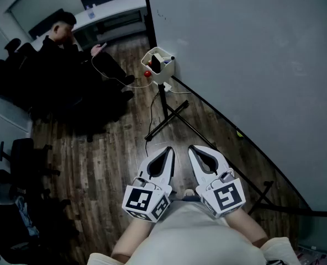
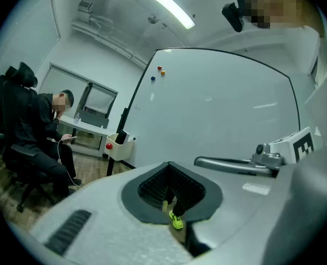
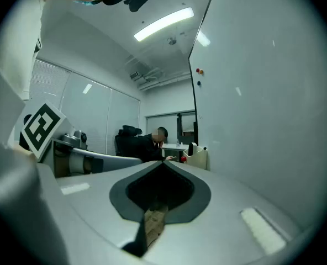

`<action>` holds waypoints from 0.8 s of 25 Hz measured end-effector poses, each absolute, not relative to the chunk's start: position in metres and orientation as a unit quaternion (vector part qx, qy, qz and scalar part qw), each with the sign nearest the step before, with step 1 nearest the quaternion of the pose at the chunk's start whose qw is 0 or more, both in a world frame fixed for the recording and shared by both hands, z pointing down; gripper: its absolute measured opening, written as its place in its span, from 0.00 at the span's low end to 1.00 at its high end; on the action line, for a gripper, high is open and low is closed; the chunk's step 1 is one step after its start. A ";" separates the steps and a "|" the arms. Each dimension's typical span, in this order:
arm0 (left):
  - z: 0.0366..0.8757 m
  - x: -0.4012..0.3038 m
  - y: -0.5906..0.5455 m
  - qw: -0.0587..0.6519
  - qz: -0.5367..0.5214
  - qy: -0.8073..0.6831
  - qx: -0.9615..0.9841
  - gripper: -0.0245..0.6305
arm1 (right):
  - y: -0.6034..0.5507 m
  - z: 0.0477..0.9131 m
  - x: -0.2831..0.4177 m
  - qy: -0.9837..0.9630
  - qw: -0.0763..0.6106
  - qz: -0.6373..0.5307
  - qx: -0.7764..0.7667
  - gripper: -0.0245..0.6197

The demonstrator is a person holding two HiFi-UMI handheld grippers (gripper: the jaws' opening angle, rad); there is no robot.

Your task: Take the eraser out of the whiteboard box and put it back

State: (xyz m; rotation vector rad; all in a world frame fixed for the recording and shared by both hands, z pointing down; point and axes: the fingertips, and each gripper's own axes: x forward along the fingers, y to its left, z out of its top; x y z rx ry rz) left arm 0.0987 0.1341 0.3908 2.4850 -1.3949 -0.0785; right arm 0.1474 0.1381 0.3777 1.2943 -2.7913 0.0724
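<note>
Wooden floor [image 1: 114, 159] lies under both tools at 6 o'clock, close to the body: the left gripper [image 1: 168, 151] and the right gripper [image 1: 194, 149] each have their jaws pressed together on nothing. Well beyond, at 12 o'clock, the whiteboard box [image 1: 166, 69] sits at the edge of the whiteboard [image 1: 252, 48], and the dark block in it is probably the eraser [image 1: 154, 65]. The reach likely calls for stepping closer, spreading one gripper's jaws early and coming down from above to avoid knocking the box.

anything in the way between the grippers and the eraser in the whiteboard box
Nothing visible does. Only wooden floor lies between the left gripper, the right gripper and the cream whiteboard box holding the dark eraser; the black stand legs sit low.
</note>
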 end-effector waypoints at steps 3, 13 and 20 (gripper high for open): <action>0.390 0.103 0.136 0.138 -0.028 -0.488 0.862 0.04 | 0.140 0.378 0.148 -0.911 0.033 0.019 0.410 0.05; 0.387 0.119 0.136 0.128 -0.033 -0.503 0.854 0.04 | 0.141 0.376 0.161 -0.917 0.027 0.012 0.398 0.05; 0.390 0.128 0.137 0.130 -0.032 -0.513 0.848 0.04 | 0.142 0.380 0.173 -0.919 0.019 0.027 0.392 0.05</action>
